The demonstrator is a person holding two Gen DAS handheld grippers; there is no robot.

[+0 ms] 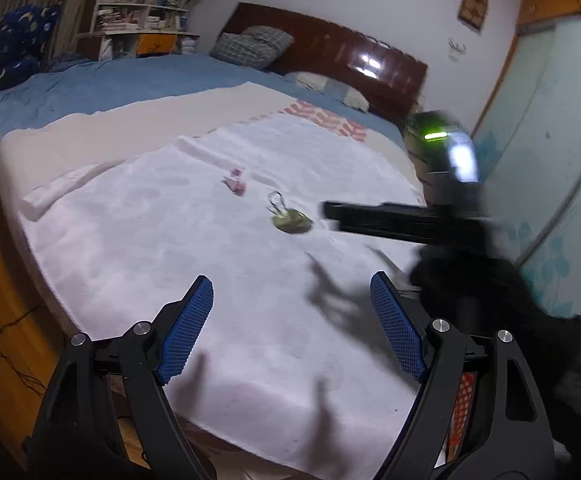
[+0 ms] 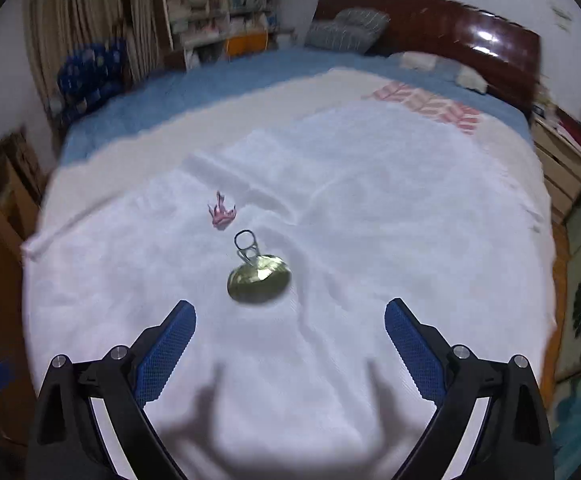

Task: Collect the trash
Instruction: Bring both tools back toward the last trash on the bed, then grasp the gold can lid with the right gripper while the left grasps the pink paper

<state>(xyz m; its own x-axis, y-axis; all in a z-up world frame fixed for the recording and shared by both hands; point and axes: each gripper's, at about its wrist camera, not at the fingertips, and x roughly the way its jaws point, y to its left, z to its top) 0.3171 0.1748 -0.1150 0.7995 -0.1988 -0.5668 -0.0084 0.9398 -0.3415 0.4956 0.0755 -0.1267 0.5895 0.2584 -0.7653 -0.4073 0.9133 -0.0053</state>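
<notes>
The left gripper (image 1: 292, 328) hovers with its blue-padded fingers (image 1: 188, 328) spread wide, holding nothing. The right gripper (image 2: 290, 354) is likewise spread and empty.

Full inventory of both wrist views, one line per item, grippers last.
Can lid with pull ring: 1, gold-green, on the white blanket mid-bed, just ahead of the right gripper.
Crumpled wrapper: 1, pink, on the white blanket beyond the lid, apart from it.
White blanket: 1, white, spread over the near part of the bed.
Blue bedsheet: 1, blue, far part of the bed.
Checked pillow: 1, grey, against the headboard.
Headboard: 1, dark red wood, far end.
Bookshelf: 1, white, crowded, behind the bed.
Nightstand: 1, beige, right of the bed.
Left gripper: open, blue pads, empty.
Right gripper: open, blue pads, empty.
</notes>
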